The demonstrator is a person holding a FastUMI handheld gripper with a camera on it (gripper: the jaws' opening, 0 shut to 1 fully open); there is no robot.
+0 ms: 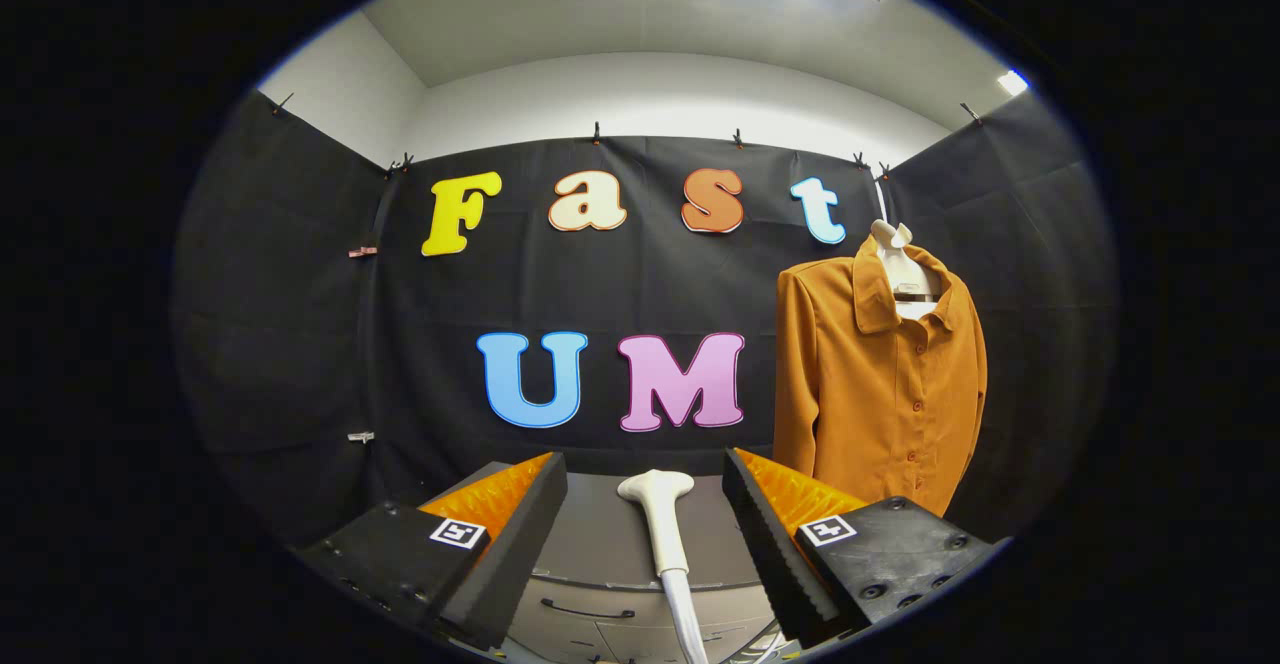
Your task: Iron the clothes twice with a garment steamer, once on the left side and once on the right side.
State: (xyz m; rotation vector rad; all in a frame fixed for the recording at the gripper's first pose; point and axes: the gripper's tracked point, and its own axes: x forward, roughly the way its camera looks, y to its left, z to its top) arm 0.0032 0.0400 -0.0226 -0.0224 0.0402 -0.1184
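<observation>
The claw (645, 474) was spread wide, its two fingers standing well apart with nothing pinched between them. In the gap between the fingers lay the steamer (660, 514), a white handheld unit with a broad flattened head pointing away toward the back wall and a slim handle running back toward the camera. Neither finger touched it; it sat roughly midway between them, a little closer to the right finger. The steamer rested on a grey bench (600, 544), which had a curved front edge and a drawer (590, 612) with a dark handle below it.

Beyond the right finger, an orange shirt (880, 384) hung upright against the booth's black cloth wall. It was a long-sleeved, collared shirt buttoned down the front, dressed on a white form (895, 254) whose neck stuck out above the open collar. The sleeve on the side nearer the middle of the booth hung straight down. The lower hem of the shirt was hidden behind the right finger. The shirt was well apart from the steamer, farther back and off to the right of it.
</observation>
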